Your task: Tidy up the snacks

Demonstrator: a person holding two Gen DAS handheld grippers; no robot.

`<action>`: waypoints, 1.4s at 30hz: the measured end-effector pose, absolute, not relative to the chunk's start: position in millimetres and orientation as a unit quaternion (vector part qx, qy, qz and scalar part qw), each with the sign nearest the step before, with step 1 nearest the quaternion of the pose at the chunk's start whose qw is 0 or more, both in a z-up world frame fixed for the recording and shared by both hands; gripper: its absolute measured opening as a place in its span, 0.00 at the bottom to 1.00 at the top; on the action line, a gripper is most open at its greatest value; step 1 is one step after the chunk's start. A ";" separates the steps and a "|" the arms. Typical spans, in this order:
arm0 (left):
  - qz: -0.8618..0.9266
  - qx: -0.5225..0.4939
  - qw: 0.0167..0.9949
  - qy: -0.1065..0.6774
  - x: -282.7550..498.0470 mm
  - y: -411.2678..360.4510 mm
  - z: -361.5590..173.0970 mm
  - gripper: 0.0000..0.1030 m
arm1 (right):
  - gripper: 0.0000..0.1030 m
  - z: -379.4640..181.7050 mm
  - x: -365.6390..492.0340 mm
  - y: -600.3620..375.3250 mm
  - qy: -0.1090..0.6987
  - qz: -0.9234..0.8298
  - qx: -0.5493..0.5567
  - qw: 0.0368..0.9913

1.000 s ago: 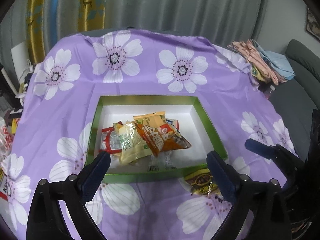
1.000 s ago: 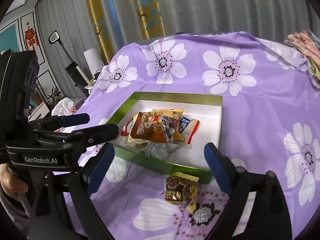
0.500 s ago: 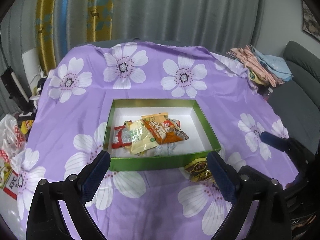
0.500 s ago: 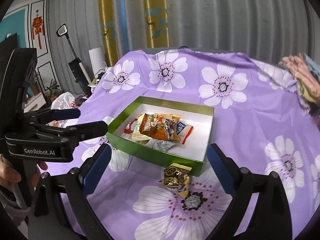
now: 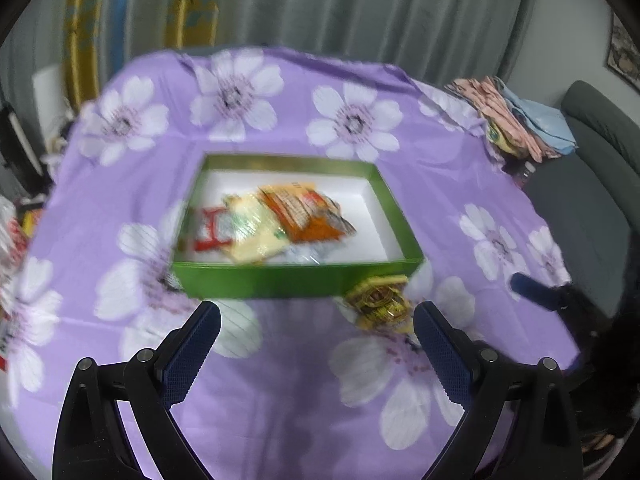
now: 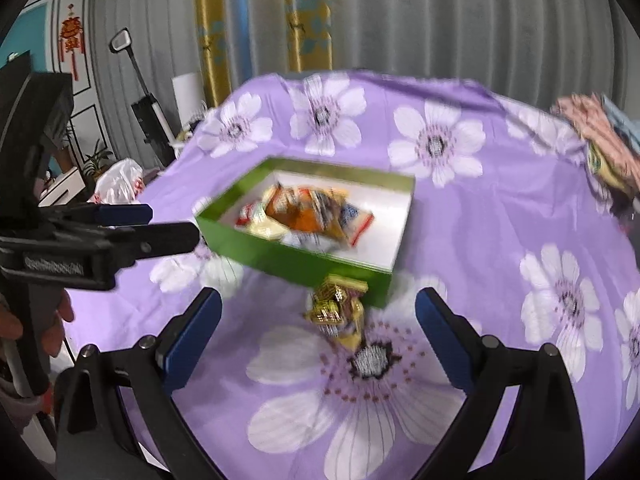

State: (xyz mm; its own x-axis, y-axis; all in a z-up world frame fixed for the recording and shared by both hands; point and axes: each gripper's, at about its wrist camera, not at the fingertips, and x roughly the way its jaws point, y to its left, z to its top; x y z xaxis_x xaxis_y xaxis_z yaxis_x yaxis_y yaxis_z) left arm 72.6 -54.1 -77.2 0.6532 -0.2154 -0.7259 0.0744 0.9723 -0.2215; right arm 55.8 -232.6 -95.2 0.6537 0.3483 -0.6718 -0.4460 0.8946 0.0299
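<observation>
Above tablecloth (image 5: 304,360), both grippers agape.

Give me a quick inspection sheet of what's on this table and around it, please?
Surface: purple floral tablecloth covers the table.
Job's things: green box with white inside holds a pile of snack packets; one gold snack packet lies outside, against the box's near wall.
Clutter: folded clothes at the far right edge.
Grippers: left gripper open, holding nothing; right gripper open, holding nothing, the loose packet just ahead.
Cables: nothing seen.
Surroundings: grey curtain, yellow curtain, grey sofa, white plastic bag.
</observation>
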 end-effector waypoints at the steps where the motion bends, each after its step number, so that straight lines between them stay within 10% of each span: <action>1: -0.089 -0.091 0.900 0.417 74.4 -58.3 -84.2 0.94 | 0.96 -104.4 59.2 -237.0 0.363 0.213 -0.068 0.905; 17: -0.167 -0.117 0.846 0.492 136.4 -114.6 -164.5 0.94 | 0.74 -192.8 116.6 -233.3 0.449 0.251 -0.013 0.857; 25: -0.185 -0.116 0.832 0.510 150.8 -119.0 -178.7 0.60 | 0.42 -201.7 123.8 -222.8 0.455 0.270 -0.005 0.848; 42: -0.189 -0.100 0.880 0.424 116.2 -89.7 -96.7 0.53 | 0.40 -120.7 104.4 -195.4 0.366 0.306 -0.026 0.878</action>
State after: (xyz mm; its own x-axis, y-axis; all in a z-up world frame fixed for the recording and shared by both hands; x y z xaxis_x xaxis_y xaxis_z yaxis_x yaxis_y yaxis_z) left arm 116.2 -89.7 -96.7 0.5689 -0.4185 -0.7080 0.2484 0.9081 -0.3372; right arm 104.4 -195.4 -120.7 0.5449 0.5180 -0.6594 -0.5562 0.8117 0.1781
